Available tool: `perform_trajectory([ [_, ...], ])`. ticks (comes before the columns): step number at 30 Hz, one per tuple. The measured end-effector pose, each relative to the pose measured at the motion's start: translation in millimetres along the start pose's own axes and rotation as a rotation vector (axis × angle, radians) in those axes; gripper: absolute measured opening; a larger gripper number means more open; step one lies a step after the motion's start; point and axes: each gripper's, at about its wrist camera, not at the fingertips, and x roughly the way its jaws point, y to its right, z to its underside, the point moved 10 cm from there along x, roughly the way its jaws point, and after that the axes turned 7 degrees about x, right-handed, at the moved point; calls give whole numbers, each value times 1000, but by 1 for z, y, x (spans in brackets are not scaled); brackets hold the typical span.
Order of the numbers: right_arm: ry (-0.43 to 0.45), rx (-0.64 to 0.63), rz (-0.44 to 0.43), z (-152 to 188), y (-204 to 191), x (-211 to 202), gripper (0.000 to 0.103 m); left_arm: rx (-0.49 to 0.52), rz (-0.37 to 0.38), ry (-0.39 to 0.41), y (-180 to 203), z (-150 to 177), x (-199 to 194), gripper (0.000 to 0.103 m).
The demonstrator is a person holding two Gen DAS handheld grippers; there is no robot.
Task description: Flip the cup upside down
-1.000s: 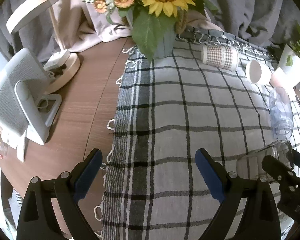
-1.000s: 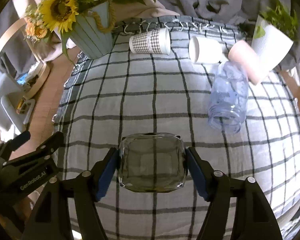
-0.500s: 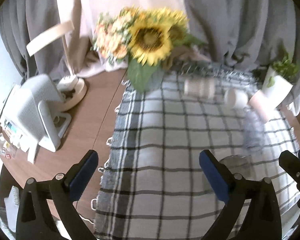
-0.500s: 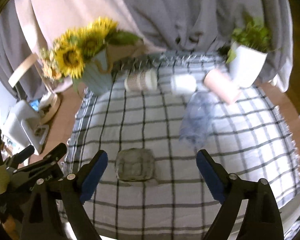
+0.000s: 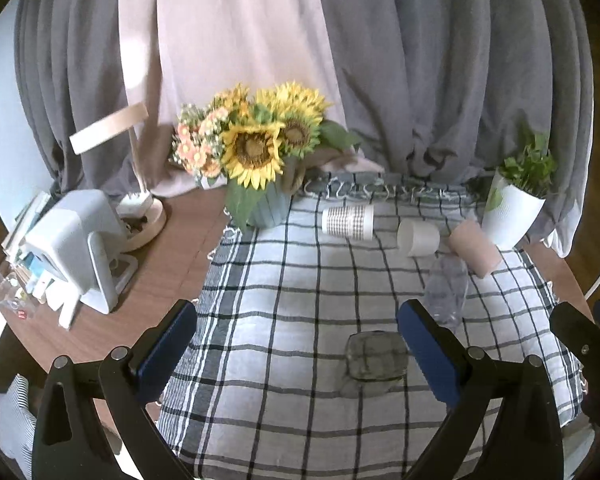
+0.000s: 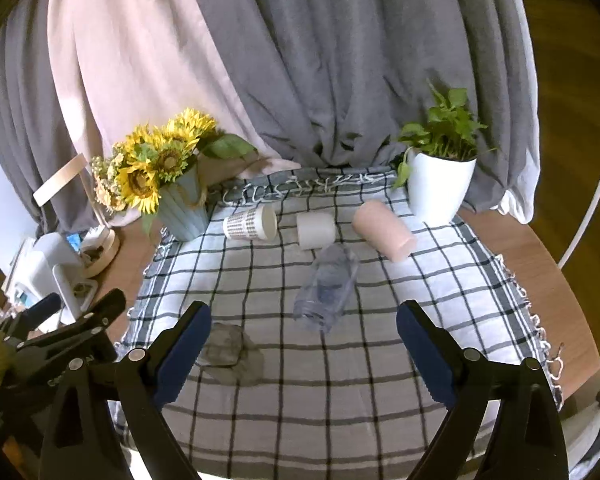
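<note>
A clear square glass cup [image 5: 376,356] stands upside down on the checked cloth [image 5: 284,312], near the front; it also shows in the right wrist view [image 6: 223,349]. My left gripper [image 5: 296,348] is open and empty, raised above the cloth, with the glass near its right finger. My right gripper [image 6: 302,352] is open and empty, pulled back and raised, with the glass beside its left finger. Further back lie a clear plastic cup [image 6: 327,288], a patterned paper cup [image 6: 250,223], a white cup [image 6: 316,231] and a pink cup [image 6: 383,236], all on their sides.
A sunflower vase [image 5: 266,204] stands at the cloth's back left, a white plant pot [image 6: 440,188] at the back right. A lamp base [image 5: 142,216] and a white device [image 5: 76,248] sit on the wooden table at left. Curtains hang behind.
My right gripper let go of the glass cup, which now stands upside down on the cloth. Both grippers pulled back and rose away from the table.
</note>
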Motion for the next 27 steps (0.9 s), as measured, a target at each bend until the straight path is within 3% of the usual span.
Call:
perform_trajectory([
  [11, 68, -20, -16, -7, 24, -17, 95, -16, -33, 90, 17, -5, -25, 103],
  [27, 71, -8, -17, -9, 41, -17, 95, 3, -37, 99, 33, -10, -27, 103],
])
